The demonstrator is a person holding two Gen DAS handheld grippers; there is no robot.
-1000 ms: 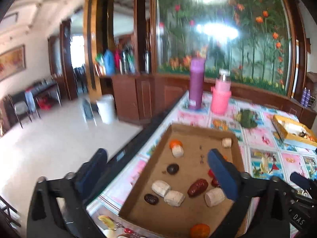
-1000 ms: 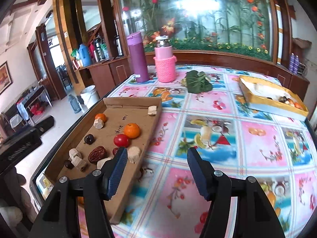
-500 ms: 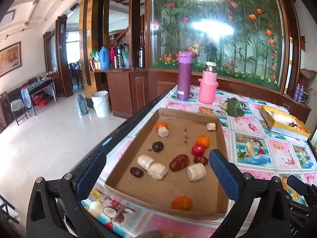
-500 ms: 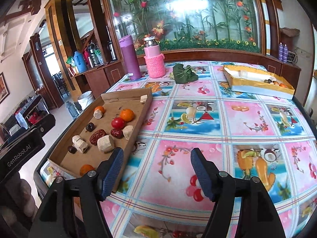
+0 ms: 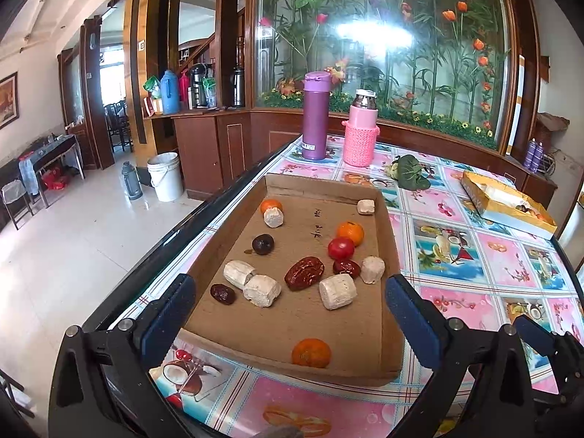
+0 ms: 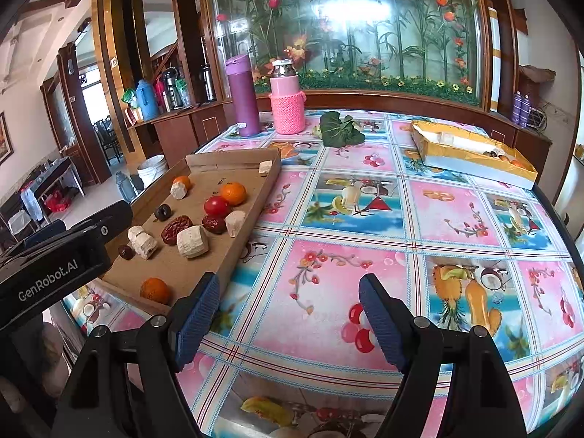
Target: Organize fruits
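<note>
A brown cardboard tray [image 5: 386, 226] [image 6: 272, 173] lies at the table's left edge. It holds oranges [image 5: 311, 352] [image 6: 233, 192], a red tomato [image 5: 341, 248] [image 6: 216, 206], red dates [image 5: 304, 272] [image 6: 176, 224], a dark plum [image 5: 263, 244] and several pale chunks [image 5: 337, 293] [image 6: 192, 241]. My left gripper [image 5: 288, 314] is open and empty, above the tray's near end. My right gripper [image 6: 290, 314] is open and empty over the tablecloth, right of the tray. A yellow box [image 5: 505, 206] [image 6: 474, 153] with small fruits sits far right.
A purple flask [image 5: 315, 116] [image 6: 243, 95] and a pink-sleeved flask [image 5: 360, 133] [image 6: 287, 103] stand at the table's far end. A green leafy thing [image 5: 408, 172] [image 6: 339, 129] lies near them. The table's left edge [image 5: 204, 219] drops to the tiled floor.
Both grippers have pulled back and risen from the tray, so more of the table and tray shows. Both stay open and empty. The fruits have not moved.
</note>
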